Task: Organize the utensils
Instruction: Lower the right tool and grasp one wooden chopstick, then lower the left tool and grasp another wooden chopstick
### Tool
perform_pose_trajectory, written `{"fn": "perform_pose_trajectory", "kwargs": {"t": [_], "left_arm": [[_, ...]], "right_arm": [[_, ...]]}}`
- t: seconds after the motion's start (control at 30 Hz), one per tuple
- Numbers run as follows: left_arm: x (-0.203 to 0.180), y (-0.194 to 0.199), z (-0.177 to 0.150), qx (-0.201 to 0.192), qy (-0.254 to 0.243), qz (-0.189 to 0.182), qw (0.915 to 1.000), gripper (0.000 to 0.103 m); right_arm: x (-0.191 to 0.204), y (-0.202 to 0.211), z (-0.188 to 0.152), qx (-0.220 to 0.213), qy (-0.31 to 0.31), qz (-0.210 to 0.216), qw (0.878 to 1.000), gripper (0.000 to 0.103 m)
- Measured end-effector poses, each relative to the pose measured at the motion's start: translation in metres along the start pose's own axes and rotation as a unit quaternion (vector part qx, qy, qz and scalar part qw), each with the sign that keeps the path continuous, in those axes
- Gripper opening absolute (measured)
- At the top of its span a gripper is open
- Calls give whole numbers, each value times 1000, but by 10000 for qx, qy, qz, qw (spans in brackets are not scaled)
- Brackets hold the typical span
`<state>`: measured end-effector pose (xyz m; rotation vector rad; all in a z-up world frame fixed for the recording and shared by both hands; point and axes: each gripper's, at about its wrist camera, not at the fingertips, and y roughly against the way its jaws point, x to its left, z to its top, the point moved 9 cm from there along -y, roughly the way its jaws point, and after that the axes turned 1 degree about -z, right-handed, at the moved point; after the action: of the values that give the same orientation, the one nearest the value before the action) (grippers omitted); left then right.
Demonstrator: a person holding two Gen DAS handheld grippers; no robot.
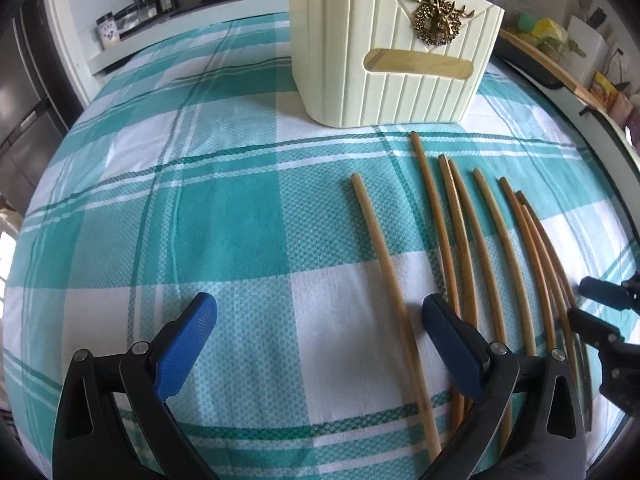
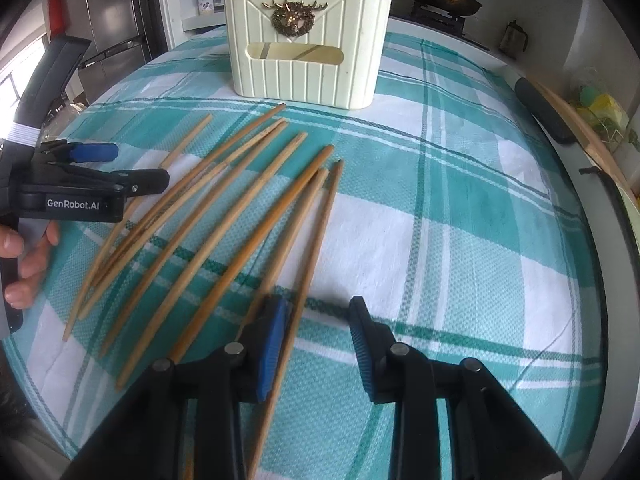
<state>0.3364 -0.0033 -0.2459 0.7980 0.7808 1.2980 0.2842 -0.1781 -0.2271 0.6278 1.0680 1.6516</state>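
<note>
Eight or so chopsticks (image 2: 224, 216) loose on the cloth — sorting barely begun.

Approx 8 wooden sticks lie fanned on the teal-check tablecloth (image 2: 460, 220), tips toward the cream holder (image 2: 306, 52), which stands upright at the far side w/ a gold deer emblem; something tan shows thru its front slot, but can't tell if any sticks are inside. Left gripper (image 1: 320, 320) hovers low w/ jaws wide apart, nothing between the pads except one stick (image 1: 380, 256) lying on the cloth under the gap, untouched. Right gripper (image 2: 320, 340) is partly open, nothing clamped — rightmost stick (image 2: 316, 248) runs just beside its left pad, not yet between the pads. Judgement: no stick gripped or lifted, so nearly the whole job remains — pick up, carry, drop into holder.
</note>
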Motion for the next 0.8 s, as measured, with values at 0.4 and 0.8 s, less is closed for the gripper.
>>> {"fn": "perform_pose_trajectory", "kwargs": {"t": [0.4,0.8], "left_arm": [[-26,-11,30,339,-568,-285,9974,58],[-27,4,42,50,-402,-694,9968,4]], "right_arm": [[-8,-41,65,90,98,146,9998,31],[-16,-41,83,-100,-528,495,9973,6]]}}
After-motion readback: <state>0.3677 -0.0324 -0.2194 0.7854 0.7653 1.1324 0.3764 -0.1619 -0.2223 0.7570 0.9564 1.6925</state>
